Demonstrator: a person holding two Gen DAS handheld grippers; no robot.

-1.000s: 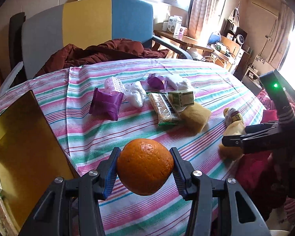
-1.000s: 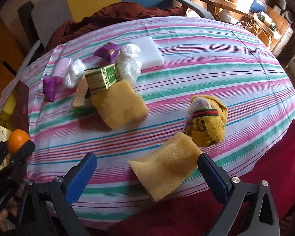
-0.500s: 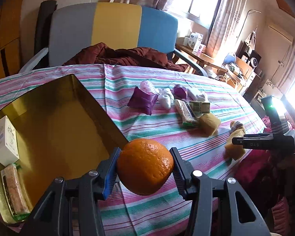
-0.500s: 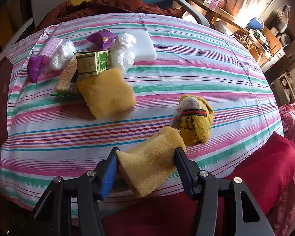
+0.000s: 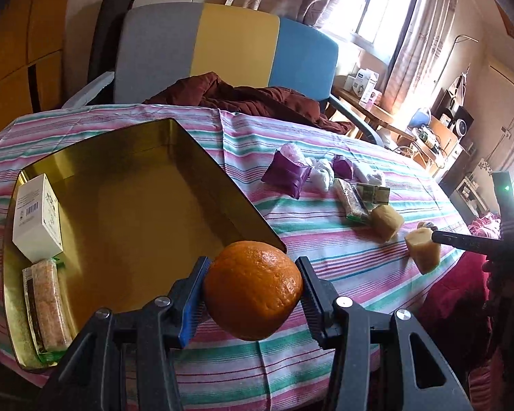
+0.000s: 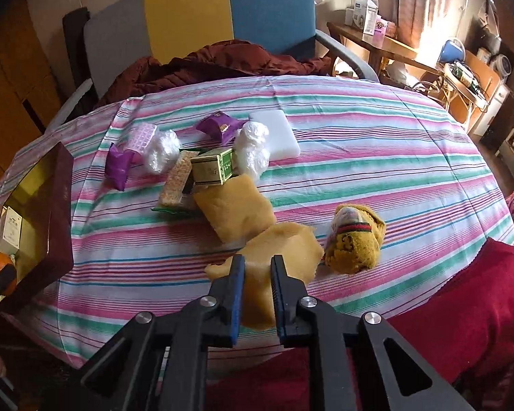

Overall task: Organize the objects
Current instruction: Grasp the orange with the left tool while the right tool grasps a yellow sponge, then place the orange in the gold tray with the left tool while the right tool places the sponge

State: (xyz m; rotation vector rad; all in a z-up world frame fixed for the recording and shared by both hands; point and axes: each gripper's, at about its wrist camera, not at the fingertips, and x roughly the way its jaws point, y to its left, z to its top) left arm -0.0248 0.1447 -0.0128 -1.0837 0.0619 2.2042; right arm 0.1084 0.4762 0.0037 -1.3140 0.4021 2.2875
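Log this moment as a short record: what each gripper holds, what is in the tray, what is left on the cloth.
left gripper: shut on the orange, at the tray's near corner
right gripper: jaws have just closed, shut on a yellow sponge, squeezing it
gold tray: holds a white box and a wrapped snack bar
left on the striped cloth: second yellow sponge, yellow sock, green box, purple packets, white bags
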